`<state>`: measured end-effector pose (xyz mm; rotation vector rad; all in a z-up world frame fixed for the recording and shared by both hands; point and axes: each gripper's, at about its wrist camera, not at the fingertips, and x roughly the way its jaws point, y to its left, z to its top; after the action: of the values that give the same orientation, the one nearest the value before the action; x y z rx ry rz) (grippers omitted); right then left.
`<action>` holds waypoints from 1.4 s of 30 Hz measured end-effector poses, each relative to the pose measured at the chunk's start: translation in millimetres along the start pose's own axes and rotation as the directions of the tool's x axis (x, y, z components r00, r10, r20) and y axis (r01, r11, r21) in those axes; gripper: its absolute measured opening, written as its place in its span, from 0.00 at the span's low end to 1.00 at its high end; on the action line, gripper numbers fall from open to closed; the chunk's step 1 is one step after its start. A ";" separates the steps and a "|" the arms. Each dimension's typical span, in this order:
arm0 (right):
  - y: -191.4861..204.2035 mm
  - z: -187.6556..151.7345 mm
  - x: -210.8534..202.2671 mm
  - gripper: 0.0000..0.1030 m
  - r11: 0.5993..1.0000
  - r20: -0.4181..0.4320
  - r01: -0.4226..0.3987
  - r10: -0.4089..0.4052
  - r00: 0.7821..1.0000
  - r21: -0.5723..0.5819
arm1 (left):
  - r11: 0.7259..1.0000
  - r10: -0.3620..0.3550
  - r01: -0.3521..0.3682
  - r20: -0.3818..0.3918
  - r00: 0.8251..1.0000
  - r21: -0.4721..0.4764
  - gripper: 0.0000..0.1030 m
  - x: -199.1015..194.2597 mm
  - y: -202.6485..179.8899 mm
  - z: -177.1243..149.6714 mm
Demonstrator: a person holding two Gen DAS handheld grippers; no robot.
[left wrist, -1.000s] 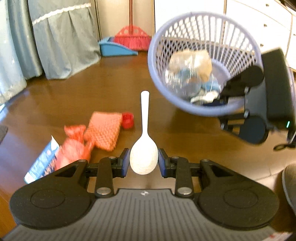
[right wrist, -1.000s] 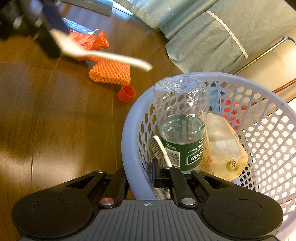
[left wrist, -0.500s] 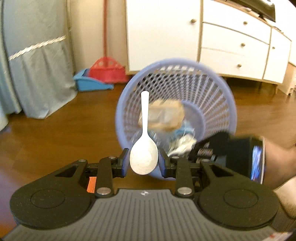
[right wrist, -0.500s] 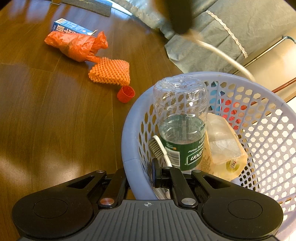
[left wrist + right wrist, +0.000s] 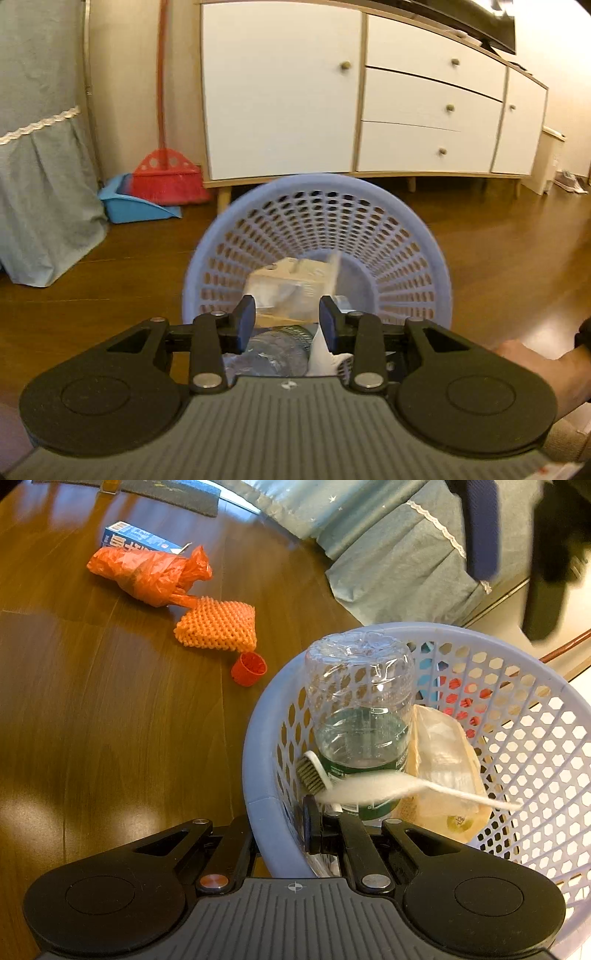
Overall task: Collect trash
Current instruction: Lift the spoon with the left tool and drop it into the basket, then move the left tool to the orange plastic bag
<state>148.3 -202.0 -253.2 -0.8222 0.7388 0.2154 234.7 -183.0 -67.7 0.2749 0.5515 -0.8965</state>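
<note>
My right gripper is shut on the near rim of the lilac mesh basket and holds it tilted. Inside lie a clear bottle, a toothbrush and a yellowish packet. A blurred white spoon is dropping across them. My left gripper hangs open over the basket, nothing between its pads, with the spoon just below its right finger. On the wood lie an orange bag, a blue box, an orange foam net and a red cap.
A white cabinet on legs stands behind the basket. A red broom and blue dustpan lean at its left. Grey-green cloth hangs at the left. A person's arm is at the right edge.
My left gripper swung from the floor trash to over the basket, opened, and the white spoon fell out into the basket. The right gripper kept its hold on the rim.
</note>
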 end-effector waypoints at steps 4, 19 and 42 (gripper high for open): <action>-0.5 1.0 0.2 0.03 1.000 -0.001 0.000 0.000 1.000 0.003 | 0.998 0.045 -0.045 -0.010 0.999 -0.042 0.31 -8.7 12.7 -9.9; -0.2 0.2 -0.4 0.03 1.000 -0.003 0.001 -0.001 1.000 -0.002 | 0.963 0.220 -0.232 -0.099 0.971 -0.136 0.32 -41.8 67.0 -65.5; -1.8 2.6 0.8 0.03 1.000 -0.004 -0.002 0.002 1.000 0.000 | 0.878 0.393 -0.456 -0.328 0.859 -0.144 0.62 -54.3 134.2 -188.6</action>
<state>151.1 -201.4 -251.5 -0.8226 0.7431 0.2157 251.2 18.1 -193.4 0.3164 0.8180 -0.3554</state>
